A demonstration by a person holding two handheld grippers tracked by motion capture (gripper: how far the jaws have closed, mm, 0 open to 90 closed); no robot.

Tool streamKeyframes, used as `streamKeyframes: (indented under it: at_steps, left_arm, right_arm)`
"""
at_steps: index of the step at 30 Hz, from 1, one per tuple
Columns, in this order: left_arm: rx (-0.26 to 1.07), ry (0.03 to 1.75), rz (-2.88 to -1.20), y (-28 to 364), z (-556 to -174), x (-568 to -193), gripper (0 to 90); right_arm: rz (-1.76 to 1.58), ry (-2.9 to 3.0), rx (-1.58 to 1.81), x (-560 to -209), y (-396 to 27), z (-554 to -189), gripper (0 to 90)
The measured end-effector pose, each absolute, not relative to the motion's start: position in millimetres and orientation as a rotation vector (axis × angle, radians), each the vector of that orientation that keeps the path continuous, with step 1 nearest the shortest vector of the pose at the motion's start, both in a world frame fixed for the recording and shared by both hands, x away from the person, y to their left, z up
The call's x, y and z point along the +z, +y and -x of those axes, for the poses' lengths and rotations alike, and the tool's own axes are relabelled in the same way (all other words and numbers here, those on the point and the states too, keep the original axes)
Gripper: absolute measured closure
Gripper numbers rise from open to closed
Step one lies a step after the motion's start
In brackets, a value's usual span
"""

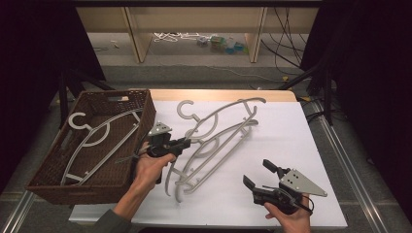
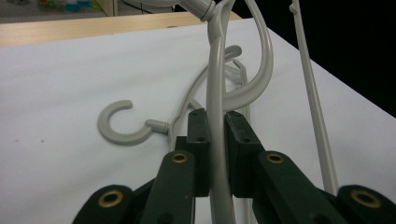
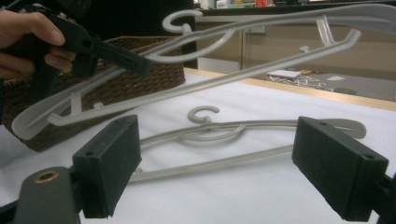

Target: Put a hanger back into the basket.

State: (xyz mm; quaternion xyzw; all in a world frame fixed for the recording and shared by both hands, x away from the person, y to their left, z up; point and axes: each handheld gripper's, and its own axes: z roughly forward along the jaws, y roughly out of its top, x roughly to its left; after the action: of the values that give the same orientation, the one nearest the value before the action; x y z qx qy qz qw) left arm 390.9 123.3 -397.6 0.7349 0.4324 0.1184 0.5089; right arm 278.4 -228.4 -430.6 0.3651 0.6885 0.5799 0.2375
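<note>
My left gripper (image 1: 187, 142) is shut on the arm of a grey plastic hanger (image 1: 228, 106) and holds it up off the white table beside the basket. In the left gripper view the jaws (image 2: 216, 121) pinch that hanger (image 2: 215, 93) between the pads. A second grey hanger (image 1: 243, 130) lies flat on the table under it, and its hook (image 2: 109, 133) rests on the white surface. My right gripper (image 1: 257, 173) stands open near the front right of the table. Its jaws (image 3: 224, 163) are wide apart with nothing between them, facing the flat hanger (image 3: 233, 160) and the raised one (image 3: 280, 17).
A brown wicker basket (image 1: 48, 187) stands at the left edge of the table with another grey hanger (image 1: 97, 131) lying inside. The white table cover (image 1: 291, 141) is bare to the right. Wooden shelving and cables stand beyond the far edge.
</note>
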Motion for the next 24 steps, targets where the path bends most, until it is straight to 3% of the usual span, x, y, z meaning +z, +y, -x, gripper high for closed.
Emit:
streamKeyframes:
  at_steps: [12,24]
  left_arm:
    - [0.256,1.026,-1.702,148.0,-384.1,-362.6,81.1]
    - [0.393,1.019,-1.713,181.1,-388.3,-319.3,81.2]
  right_arm:
    - [-1.004,1.896,1.596,-432.7,-227.6,-280.5,16.1]
    - [-1.017,1.910,1.575,-432.8,-228.8,-280.7,15.9]
